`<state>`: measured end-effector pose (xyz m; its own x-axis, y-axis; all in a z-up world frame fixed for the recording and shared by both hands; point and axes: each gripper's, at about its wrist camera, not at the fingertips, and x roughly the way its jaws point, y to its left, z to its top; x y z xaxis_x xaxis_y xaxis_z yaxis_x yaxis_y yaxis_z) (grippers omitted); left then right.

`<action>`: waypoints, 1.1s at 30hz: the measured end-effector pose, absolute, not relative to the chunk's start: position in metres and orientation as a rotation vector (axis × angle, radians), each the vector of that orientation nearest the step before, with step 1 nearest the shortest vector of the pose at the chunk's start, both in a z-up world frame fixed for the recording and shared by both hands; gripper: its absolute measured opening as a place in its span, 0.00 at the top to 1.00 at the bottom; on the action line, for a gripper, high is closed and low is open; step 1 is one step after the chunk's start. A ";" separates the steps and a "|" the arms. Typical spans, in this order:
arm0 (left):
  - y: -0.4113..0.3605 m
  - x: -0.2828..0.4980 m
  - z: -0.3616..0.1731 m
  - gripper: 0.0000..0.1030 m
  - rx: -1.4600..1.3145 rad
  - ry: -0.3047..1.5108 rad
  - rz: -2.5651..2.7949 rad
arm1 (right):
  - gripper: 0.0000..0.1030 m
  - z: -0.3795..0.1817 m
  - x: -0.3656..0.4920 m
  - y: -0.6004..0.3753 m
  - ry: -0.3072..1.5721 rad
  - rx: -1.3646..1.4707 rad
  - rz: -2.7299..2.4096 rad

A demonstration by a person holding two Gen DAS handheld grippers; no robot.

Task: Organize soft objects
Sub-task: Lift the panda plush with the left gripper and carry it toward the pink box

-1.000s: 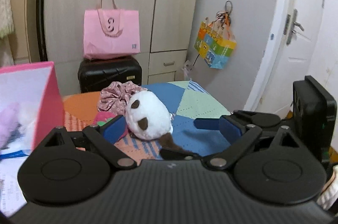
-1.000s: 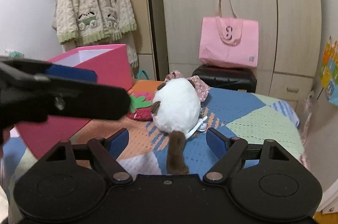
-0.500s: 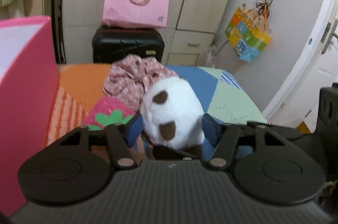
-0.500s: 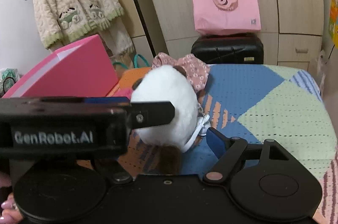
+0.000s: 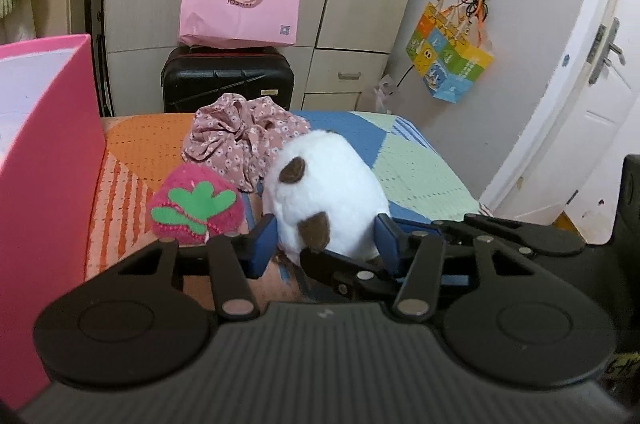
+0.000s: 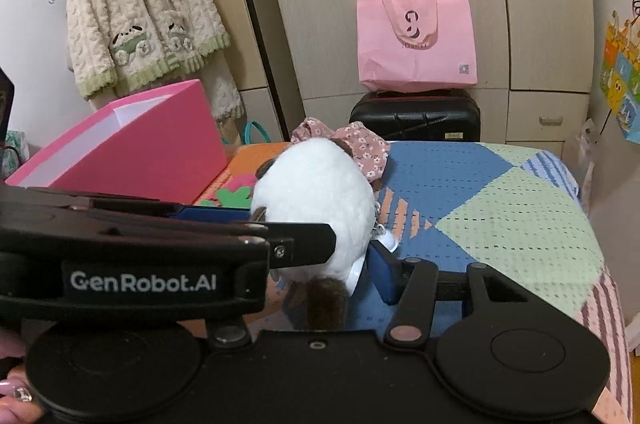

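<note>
The white plush toy [image 5: 326, 192] is pinched between the blue pads of the left gripper [image 5: 326, 240], near the middle of the patchwork blanket [image 6: 500, 208]. The right gripper [image 6: 320, 264] is held at the plush's tail end, its fingers spread. A strawberry plush [image 5: 196, 204] and a floral scrunchie [image 5: 240, 140] lie beside it, toward the blanket's far edge, next to the pink box [image 6: 152, 148].

Illumination is soft, even indoor light; its source cannot be seen. Shadows are faint, with no harsh glare. Fisheye distortion bends the wardrobe doors [image 6: 440, 4] and the white door [image 5: 592, 96] near frame edges. Corners show dark vignetting. Central areas are sharp; slight softness appears at the periphery.
</note>
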<state>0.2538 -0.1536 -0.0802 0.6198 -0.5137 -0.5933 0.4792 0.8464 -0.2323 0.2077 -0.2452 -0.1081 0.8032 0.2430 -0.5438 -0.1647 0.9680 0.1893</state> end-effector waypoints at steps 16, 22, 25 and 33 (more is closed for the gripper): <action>-0.116 0.176 -0.055 0.50 -0.055 0.760 -0.588 | 0.43 -0.079 0.124 -0.200 0.643 0.080 0.214; -0.098 0.147 -0.050 0.50 -0.051 0.781 -0.607 | 0.43 -0.074 0.090 -0.179 0.661 0.077 0.203; -0.090 0.132 -0.047 0.49 -0.045 0.778 -0.621 | 0.43 -0.069 0.075 -0.170 0.662 0.070 0.199; -0.056 0.101 -0.044 0.48 -0.075 0.786 -0.587 | 0.43 -0.063 0.048 -0.144 0.683 0.075 0.275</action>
<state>0.1012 -0.0561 -0.0444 0.5563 -0.5244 -0.6446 0.4698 0.8384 -0.2765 0.0476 -0.1439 -0.0628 0.7409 0.2754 -0.6126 -0.2262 0.9611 0.1585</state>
